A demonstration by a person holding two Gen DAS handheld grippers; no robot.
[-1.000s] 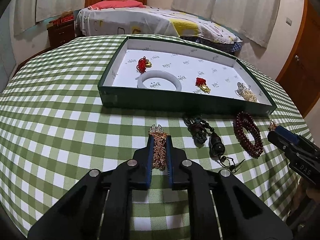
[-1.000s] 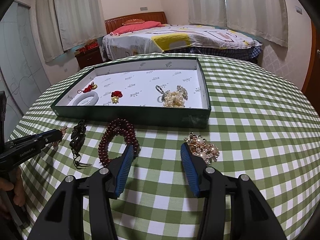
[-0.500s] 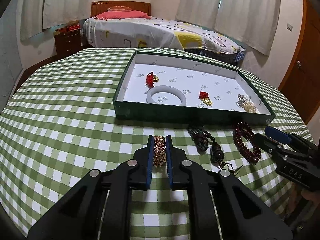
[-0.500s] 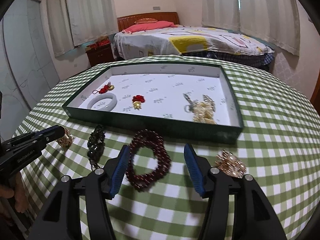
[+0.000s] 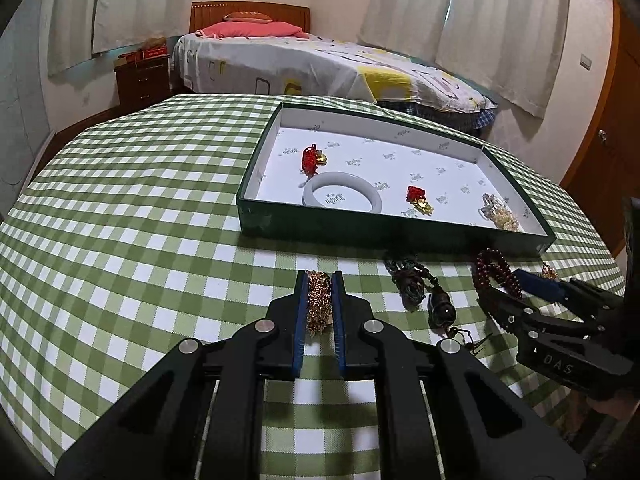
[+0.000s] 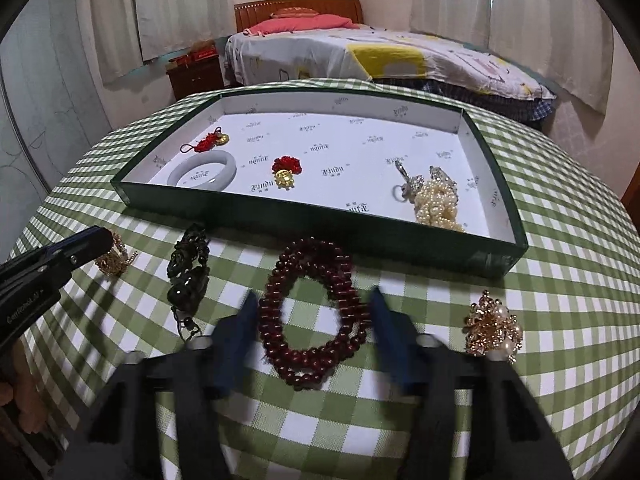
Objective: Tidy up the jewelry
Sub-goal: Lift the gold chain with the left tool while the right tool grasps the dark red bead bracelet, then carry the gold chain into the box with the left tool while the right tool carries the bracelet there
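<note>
My left gripper [image 5: 319, 284] is shut on a gold chain piece [image 5: 318, 300], held just over the checked cloth in front of the green tray [image 5: 360, 232]. In the right wrist view the same gold chain [image 6: 114, 256] shows at the left gripper's tip. My right gripper [image 6: 314, 312] is open, its fingers on either side of the dark red bead bracelet [image 6: 312, 316] lying on the cloth. The tray [image 6: 320, 220] holds a white bangle [image 6: 202, 170], two red-and-gold charms [image 6: 286, 170] and a pearl piece [image 6: 434, 202].
A dark green bead pendant [image 6: 190, 264] lies left of the red bracelet. A gold and pearl brooch [image 6: 494, 326] lies to its right. The round table has a green checked cloth [image 5: 120, 200]. A bed [image 5: 320, 64] stands behind the table.
My left gripper has lifted and pulled back with the gold chain in it. My right gripper has moved left from the brooch and now straddles the red bead bracelet.
</note>
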